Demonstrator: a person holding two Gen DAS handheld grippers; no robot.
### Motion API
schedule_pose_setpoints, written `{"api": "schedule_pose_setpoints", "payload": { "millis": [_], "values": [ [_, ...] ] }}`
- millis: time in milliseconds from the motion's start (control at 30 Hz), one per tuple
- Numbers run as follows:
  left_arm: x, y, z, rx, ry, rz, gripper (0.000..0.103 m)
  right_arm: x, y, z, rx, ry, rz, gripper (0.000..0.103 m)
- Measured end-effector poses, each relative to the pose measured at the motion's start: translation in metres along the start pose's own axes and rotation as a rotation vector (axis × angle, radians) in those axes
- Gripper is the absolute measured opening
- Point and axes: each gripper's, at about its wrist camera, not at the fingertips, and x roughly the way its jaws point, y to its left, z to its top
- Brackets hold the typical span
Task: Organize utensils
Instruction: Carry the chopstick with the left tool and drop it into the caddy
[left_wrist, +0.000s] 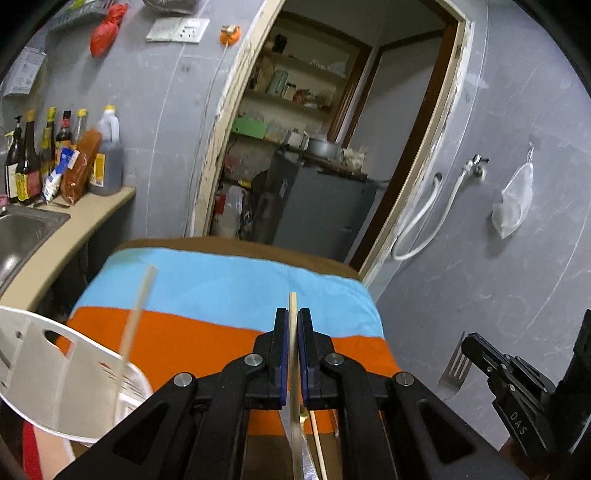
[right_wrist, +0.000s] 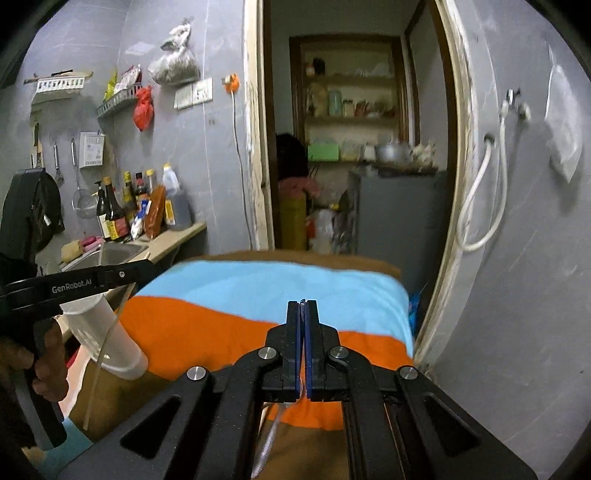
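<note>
My left gripper (left_wrist: 293, 321) is shut on a pale wooden chopstick (left_wrist: 293, 306) whose tip pokes out above the pads. From the right wrist the left gripper (right_wrist: 147, 267) shows at the left, with the chopstick (right_wrist: 99, 354) hanging below it. Under its jaws a metal blade (left_wrist: 301, 450) and a second thin stick (left_wrist: 317, 443) show; whether they are held I cannot tell. My right gripper (right_wrist: 303, 306) is shut on a thin pale piece; the left wrist view shows it (left_wrist: 466, 341) gripping a metal fork (left_wrist: 456, 369). A white utensil holder (left_wrist: 74, 369) stands at the lower left with a blurred stick (left_wrist: 136, 314).
An orange and blue cloth (left_wrist: 229, 288) covers the table under both grippers. A steel sink (left_wrist: 22, 236) and several sauce bottles (left_wrist: 66, 158) sit on the counter to the left. Ahead is an open doorway (left_wrist: 314, 147); a grey wall with a white hose (left_wrist: 424, 229) is on the right.
</note>
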Motion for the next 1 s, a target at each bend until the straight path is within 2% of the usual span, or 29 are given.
{"api": "schedule_pose_setpoints", "payload": {
  "millis": [133, 267, 400, 567, 833, 1000],
  "values": [
    [-0.019, 0.016, 0.013, -0.022, -0.037, -0.017, 0.005, -0.020, 0.029, 0.017, -0.064, -0.037, -0.068, 0.002],
    [-0.042, 0.037, 0.028, -0.048, -0.091, -0.014, 0.005, -0.041, 0.050, 0.035, -0.071, -0.082, -0.074, 0.002],
    [-0.062, 0.064, 0.042, -0.061, -0.138, 0.008, 0.005, -0.053, 0.078, 0.056, -0.076, -0.133, -0.048, 0.002],
    [-0.082, 0.106, 0.058, -0.083, -0.206, 0.077, 0.005, -0.061, 0.112, 0.077, -0.073, -0.189, 0.006, 0.002],
    [-0.086, 0.167, 0.077, -0.139, -0.280, 0.172, 0.005, -0.054, 0.168, 0.092, -0.088, -0.255, 0.067, 0.002],
    [-0.076, 0.192, 0.085, -0.167, -0.305, 0.206, 0.005, -0.042, 0.198, 0.091, -0.125, -0.256, 0.080, 0.002]
  ]
}}
